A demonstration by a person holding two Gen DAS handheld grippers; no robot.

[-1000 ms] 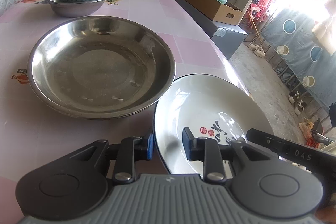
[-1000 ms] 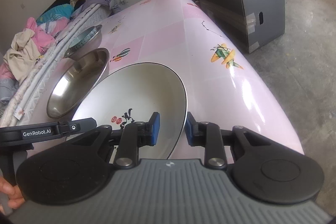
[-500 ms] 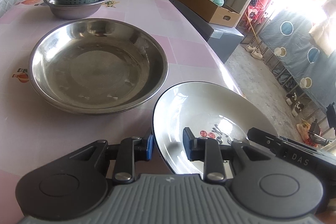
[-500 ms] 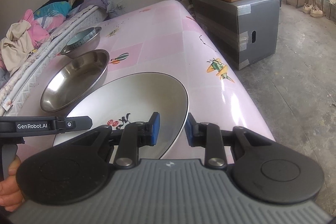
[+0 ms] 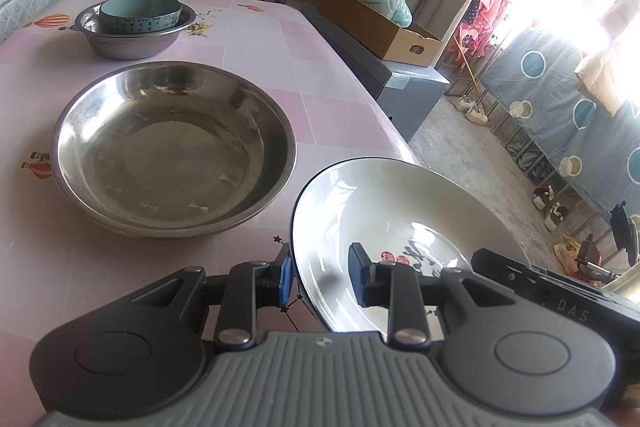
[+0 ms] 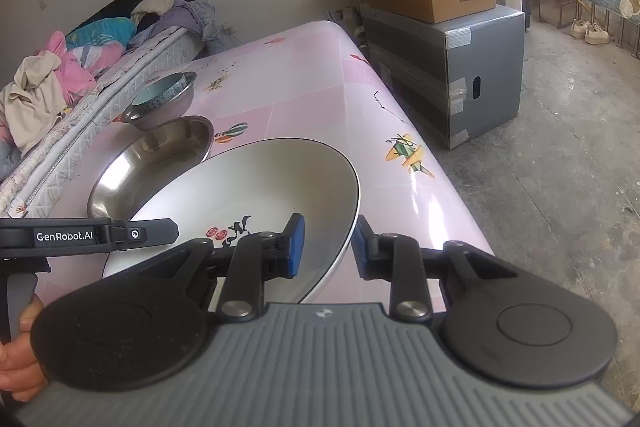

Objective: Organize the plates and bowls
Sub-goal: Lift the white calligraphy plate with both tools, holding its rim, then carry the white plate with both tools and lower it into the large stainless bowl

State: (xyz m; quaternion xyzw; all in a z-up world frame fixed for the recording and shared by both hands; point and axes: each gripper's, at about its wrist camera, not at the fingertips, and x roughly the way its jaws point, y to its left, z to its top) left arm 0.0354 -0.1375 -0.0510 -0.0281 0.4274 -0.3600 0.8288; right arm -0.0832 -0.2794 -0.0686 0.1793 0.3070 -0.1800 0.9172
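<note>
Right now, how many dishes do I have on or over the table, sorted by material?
Steel: 2, the large steel pan and the small steel bowl.
Ceramic: 2, the white plate held at its rim by both sets of jaws, and the teal bowl nested in the small steel bowl.
Total: 4

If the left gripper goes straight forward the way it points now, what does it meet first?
Probably the pink table, near the steel plate; depth is unclear. The left gripper already holds the white plate.
</note>
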